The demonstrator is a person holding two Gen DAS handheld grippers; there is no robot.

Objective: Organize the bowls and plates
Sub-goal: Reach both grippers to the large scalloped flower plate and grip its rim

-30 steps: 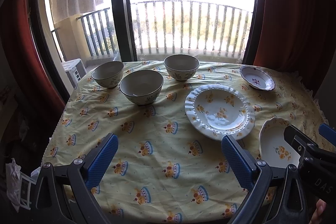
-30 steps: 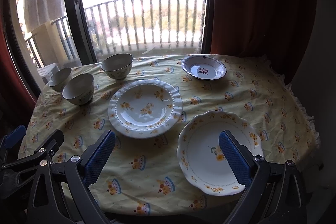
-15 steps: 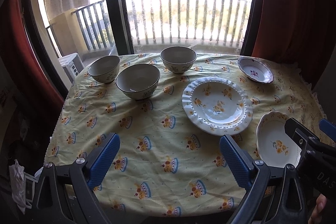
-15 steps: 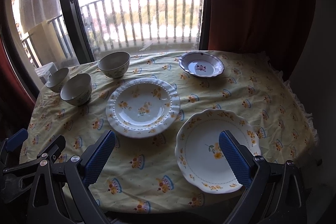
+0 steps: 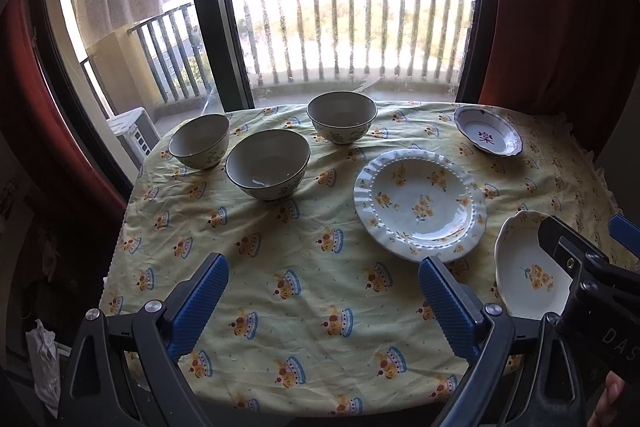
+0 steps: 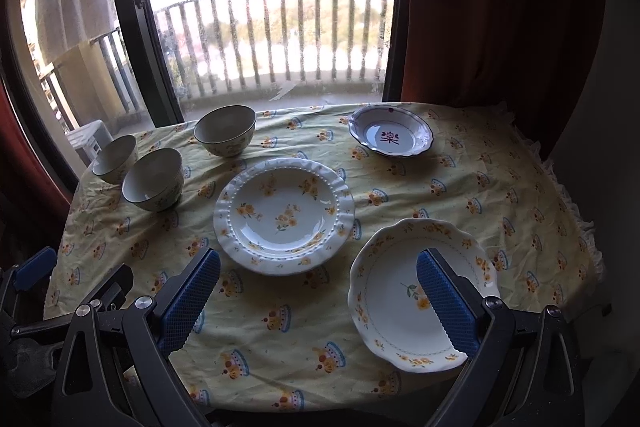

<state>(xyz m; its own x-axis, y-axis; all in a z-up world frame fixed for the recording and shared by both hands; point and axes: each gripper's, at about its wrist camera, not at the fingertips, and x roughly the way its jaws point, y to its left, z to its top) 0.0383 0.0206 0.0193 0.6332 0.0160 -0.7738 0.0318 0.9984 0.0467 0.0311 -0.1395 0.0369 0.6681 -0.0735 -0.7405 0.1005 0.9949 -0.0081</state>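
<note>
Three bowls stand at the table's far left: a left bowl [image 5: 199, 141], a middle bowl [image 5: 267, 163] and a far bowl [image 5: 341, 117]. A ruffled floral plate [image 5: 420, 203] lies at the centre. A scalloped plate [image 6: 400, 291] sits near the front right edge, and a small blue-rimmed dish [image 6: 390, 135] is at the far right. My left gripper [image 5: 322, 295] hangs open above the front of the cloth, holding nothing. Over the scalloped plate's near side my right gripper [image 6: 318, 295] is open and empty too.
The table [image 5: 312, 267] wears a yellow printed cloth with wrinkles. Behind it are a glass balcony door, railings and red curtains [image 6: 492, 7] on both sides. The table's front edge lies just under both grippers. Part of a hand [image 5: 612, 393] shows at the lower right.
Both grippers have risen and drawn back a little from the table, so the dishes sit lower and smaller in view. No dish has moved, and both stay open.
</note>
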